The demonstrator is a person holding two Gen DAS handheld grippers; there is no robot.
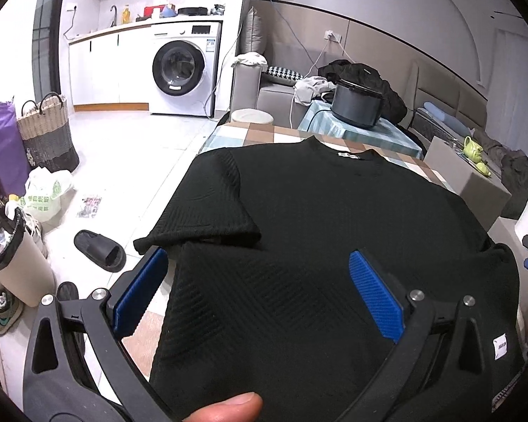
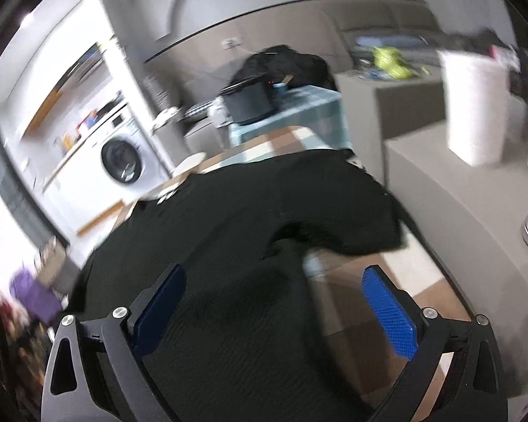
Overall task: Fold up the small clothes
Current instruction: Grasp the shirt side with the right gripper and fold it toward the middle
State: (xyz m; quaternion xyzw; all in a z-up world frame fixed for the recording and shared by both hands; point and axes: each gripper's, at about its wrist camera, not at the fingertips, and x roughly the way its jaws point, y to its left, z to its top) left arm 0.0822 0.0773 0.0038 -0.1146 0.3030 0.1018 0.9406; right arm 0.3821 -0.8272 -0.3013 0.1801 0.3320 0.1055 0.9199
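Note:
A black ribbed T-shirt (image 1: 316, 218) lies spread on the checked tablecloth (image 1: 264, 137), collar and white label at the far end. Its left sleeve (image 1: 207, 211) sticks out over the table's left edge. My left gripper (image 1: 257, 253) hovers over the shirt's lower left part, blue pads (image 1: 376, 295) wide apart and gripping nothing. The right wrist view is blurred. There the T-shirt (image 2: 236, 232) has its right sleeve (image 2: 355, 225) lying over the tablecloth (image 2: 348, 313). My right gripper (image 2: 274, 270) stands open over the shirt's right side edge. A thumb (image 1: 228, 408) shows at the bottom.
A dark cooker pot (image 1: 357, 102) sits on a blue-clothed stand beyond the table. A grey box (image 2: 450, 211) with a white paper roll (image 2: 475, 105) stands to the right. A bin (image 1: 14, 260), a slipper (image 1: 100, 249), bags and a basket (image 1: 47, 133) crowd the floor on the left.

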